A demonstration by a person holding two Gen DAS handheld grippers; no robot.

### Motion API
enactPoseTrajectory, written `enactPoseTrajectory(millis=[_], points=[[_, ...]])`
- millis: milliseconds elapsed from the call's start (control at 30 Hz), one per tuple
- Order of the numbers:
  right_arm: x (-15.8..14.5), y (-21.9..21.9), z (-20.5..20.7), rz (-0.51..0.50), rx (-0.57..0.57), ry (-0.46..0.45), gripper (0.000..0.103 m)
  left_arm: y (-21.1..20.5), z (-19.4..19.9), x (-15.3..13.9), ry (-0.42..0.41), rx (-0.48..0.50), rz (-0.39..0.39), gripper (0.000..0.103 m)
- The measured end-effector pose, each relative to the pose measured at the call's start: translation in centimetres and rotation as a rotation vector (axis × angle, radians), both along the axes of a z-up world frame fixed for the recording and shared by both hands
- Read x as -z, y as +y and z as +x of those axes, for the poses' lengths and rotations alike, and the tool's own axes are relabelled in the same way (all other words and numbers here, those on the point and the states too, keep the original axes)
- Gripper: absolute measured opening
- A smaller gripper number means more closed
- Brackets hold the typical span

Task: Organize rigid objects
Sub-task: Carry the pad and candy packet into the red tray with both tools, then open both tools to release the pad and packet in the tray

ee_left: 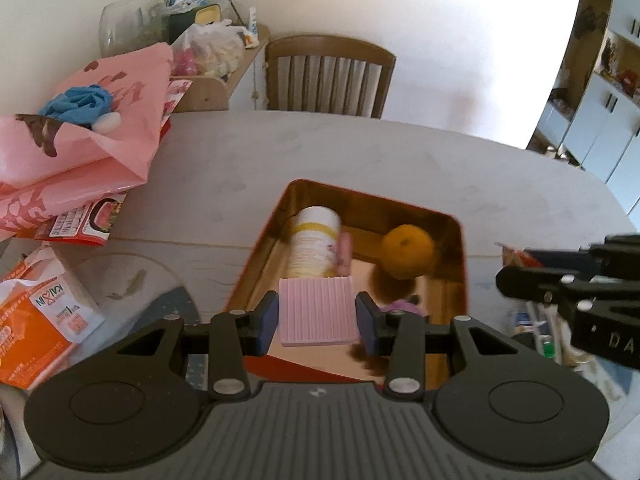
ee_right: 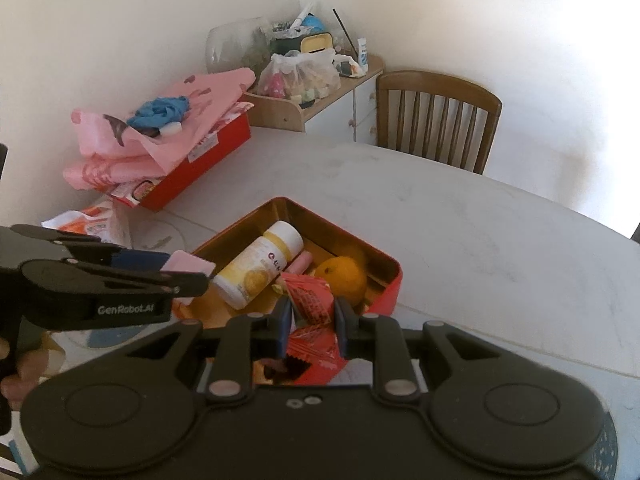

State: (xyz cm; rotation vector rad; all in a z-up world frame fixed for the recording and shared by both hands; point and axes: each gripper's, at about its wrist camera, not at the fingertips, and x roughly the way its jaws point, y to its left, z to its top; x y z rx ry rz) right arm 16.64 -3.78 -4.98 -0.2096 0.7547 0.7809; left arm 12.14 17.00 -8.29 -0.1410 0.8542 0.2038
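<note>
A red tin box point(ee_left: 460, 236) with a gold inside sits on the pale table. In it lie a white and yellow bottle point(ee_left: 314, 240), an orange point(ee_left: 408, 250) and a small pink tube point(ee_right: 299, 265). My left gripper point(ee_left: 318, 314) is shut on a ribbed pink block point(ee_left: 318, 312), held above the near end of the box. In the right wrist view the tin box point(ee_right: 394, 280) shows the bottle point(ee_right: 260, 268) and the orange point(ee_right: 344, 280). My right gripper point(ee_right: 312, 318) is shut on a red snack packet point(ee_right: 310, 300) just over the box's near edge.
Pink bags point(ee_left: 80, 136) and a red carton point(ee_right: 192, 168) are piled at the table's far left. An orange and white packet point(ee_left: 36, 320) lies near left. A wooden chair point(ee_left: 328, 76) and a cluttered side shelf point(ee_right: 316, 92) stand behind the table. A hand point(ee_right: 20, 368) grips the left tool's handle.
</note>
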Motion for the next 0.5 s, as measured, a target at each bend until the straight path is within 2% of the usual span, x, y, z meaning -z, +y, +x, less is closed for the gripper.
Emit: enactPoseTrajectory(millis=[500], points=[[4.0, 5.3, 2.8, -0.105, -0.039, 0.001, 0.022, 2.2, 3.2, 3.1, 0.048, 0.019, 0.029, 0.041]])
